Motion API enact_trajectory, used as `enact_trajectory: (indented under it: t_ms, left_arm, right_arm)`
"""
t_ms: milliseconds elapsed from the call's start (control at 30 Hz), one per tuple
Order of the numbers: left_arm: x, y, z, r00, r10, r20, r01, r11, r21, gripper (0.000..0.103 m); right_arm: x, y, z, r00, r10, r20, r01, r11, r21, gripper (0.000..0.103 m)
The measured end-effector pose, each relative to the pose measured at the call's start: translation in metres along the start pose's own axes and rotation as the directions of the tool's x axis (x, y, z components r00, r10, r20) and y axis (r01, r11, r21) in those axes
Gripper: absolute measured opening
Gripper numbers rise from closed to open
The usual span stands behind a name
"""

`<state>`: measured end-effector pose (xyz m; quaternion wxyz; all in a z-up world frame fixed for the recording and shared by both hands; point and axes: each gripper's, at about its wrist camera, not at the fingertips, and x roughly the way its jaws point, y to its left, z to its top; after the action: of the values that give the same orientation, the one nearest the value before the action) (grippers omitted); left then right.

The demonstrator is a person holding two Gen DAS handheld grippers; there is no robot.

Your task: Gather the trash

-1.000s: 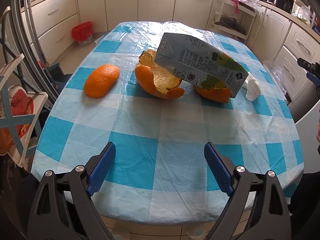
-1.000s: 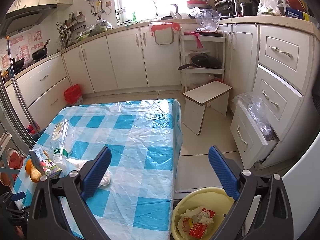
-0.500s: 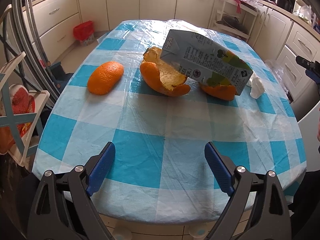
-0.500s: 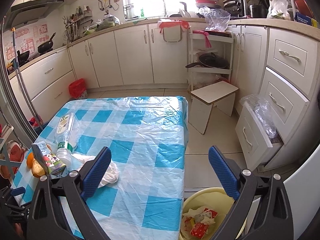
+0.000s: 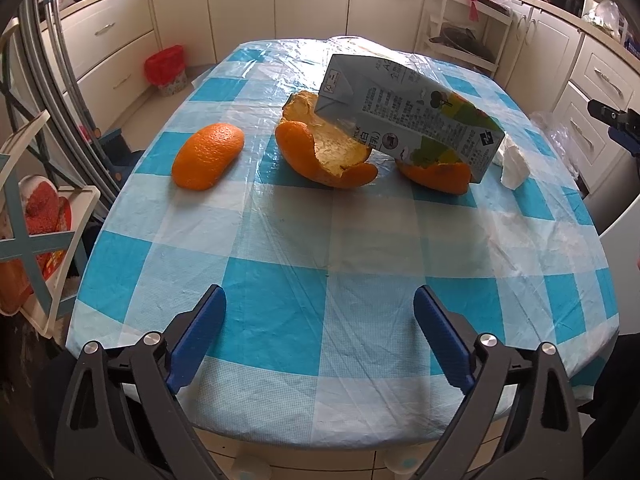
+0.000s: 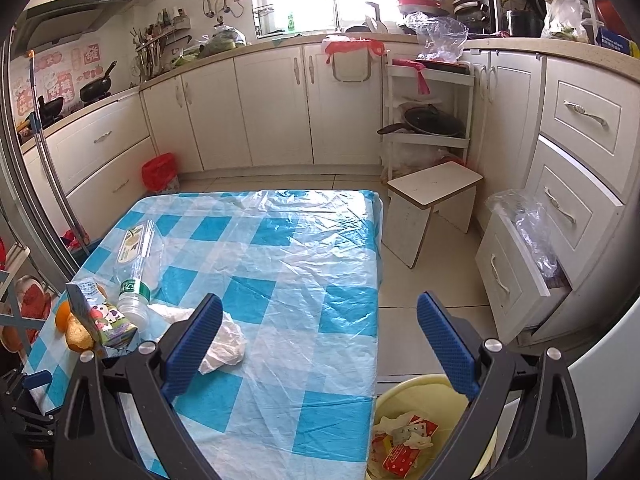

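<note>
The checked table is bare along its near edge and right half. A yellow bin stands off its corner. A milk carton leans over orange peels mid-table; a bottle and tissue lie beside it. The left gripper is opening on nothing; the right gripper is wide and empty.

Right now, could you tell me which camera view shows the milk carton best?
The left wrist view: the milk carton lies central and large, tilted across the orange peels, print readable. The right wrist view shows it small at the left edge, partly hidden.
</note>
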<state>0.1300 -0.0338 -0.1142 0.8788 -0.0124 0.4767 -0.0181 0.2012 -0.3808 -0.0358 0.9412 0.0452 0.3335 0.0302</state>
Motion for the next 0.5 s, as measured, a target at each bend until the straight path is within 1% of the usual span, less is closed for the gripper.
enact_trajectory:
  t_ms: [500]
  left_arm:
    - [0.0015,-0.0032,-0.0021,1.0,0.014,-0.005,-0.013,1.0,0.025,0.095]
  right_arm:
    - [0.0042,0.0076,-0.0004,1.0,0.014,-0.013,-0.014,1.0,-0.025,0.094]
